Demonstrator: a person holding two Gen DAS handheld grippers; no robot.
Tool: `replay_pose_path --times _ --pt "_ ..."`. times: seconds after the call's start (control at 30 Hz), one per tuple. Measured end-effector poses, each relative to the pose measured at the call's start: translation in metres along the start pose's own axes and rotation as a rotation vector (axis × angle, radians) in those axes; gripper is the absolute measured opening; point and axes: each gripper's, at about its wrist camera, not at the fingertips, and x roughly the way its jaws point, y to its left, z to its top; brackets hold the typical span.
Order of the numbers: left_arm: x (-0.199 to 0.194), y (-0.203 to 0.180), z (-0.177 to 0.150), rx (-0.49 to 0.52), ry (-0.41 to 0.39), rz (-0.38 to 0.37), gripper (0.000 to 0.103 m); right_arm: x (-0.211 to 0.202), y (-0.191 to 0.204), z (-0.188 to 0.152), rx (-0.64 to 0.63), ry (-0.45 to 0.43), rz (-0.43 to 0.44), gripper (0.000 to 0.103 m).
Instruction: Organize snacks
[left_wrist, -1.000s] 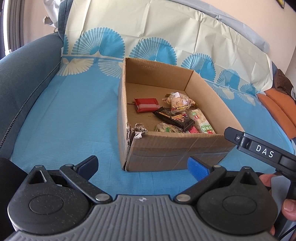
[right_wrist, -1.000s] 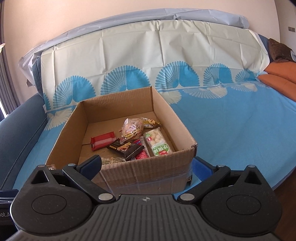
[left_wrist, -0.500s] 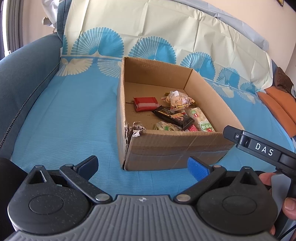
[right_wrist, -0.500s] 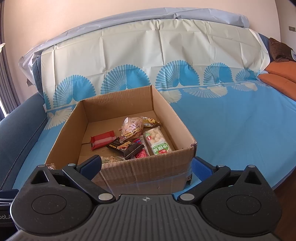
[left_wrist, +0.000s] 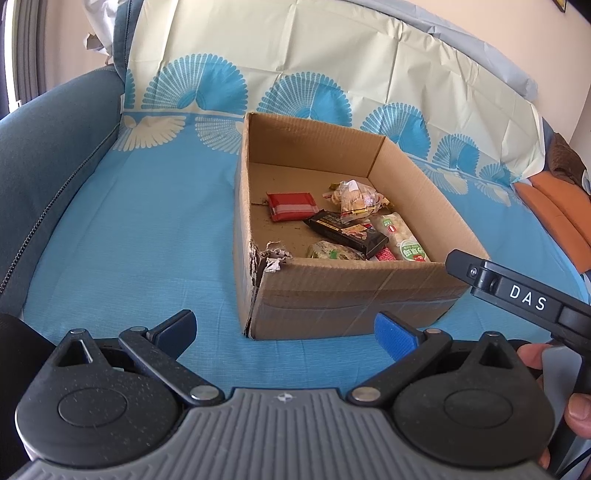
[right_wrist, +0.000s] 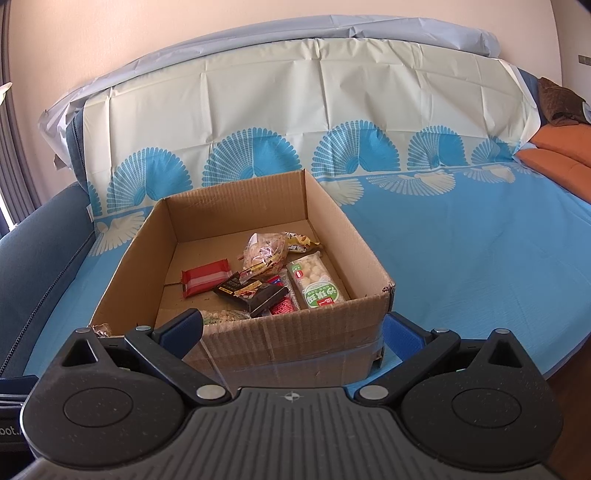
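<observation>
An open cardboard box (left_wrist: 332, 299) (right_wrist: 295, 339) sits on the blue cloth. Inside lie several snacks: a red wafer pack (left_wrist: 291, 206) (right_wrist: 207, 281), a black bar (left_wrist: 345, 233) (right_wrist: 255, 291), a clear bag of biscuits (left_wrist: 356, 197) (right_wrist: 264, 251), a green-labelled pack of white puffs (left_wrist: 402, 240) (right_wrist: 314, 284) and a greenish packet (left_wrist: 334, 251) by the near wall. My left gripper (left_wrist: 286, 334) hangs open in front of the box, holding nothing. Open too, my right gripper (right_wrist: 293, 328) is close to the near wall, its body (left_wrist: 517, 291) visible at the left view's right edge.
The box's near left corner (left_wrist: 271, 256) is torn. A blue sofa arm (left_wrist: 48, 155) rises at the left. The patterned cloth (right_wrist: 461, 240) covers seat and backrest. An orange cushion (right_wrist: 561, 151) lies far right, past a wide stretch of cloth. A person's fingers (left_wrist: 580, 410) hold the right gripper's handle.
Both views have shifted slightly toward the box. Nothing in the box has moved, and both grippers have stayed open.
</observation>
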Motion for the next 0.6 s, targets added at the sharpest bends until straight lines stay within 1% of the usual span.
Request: replay_pose_path --times 0.4,0.53,0.6 --pt "0.001 -0.001 0.002 0.005 -0.004 -0.016 0.102 -0.003 0.001 0.003 -0.002 -0.006 -0.009 0.102" --pt "0.000 -0.001 0.004 0.010 -0.012 -0.028 0.102 -0.009 0.003 0.012 -0.012 -0.011 -0.015 0.102" --pt "-0.002 -0.002 0.006 0.014 -0.023 -0.036 0.102 -0.014 0.006 0.019 -0.021 -0.015 -0.031 0.102"
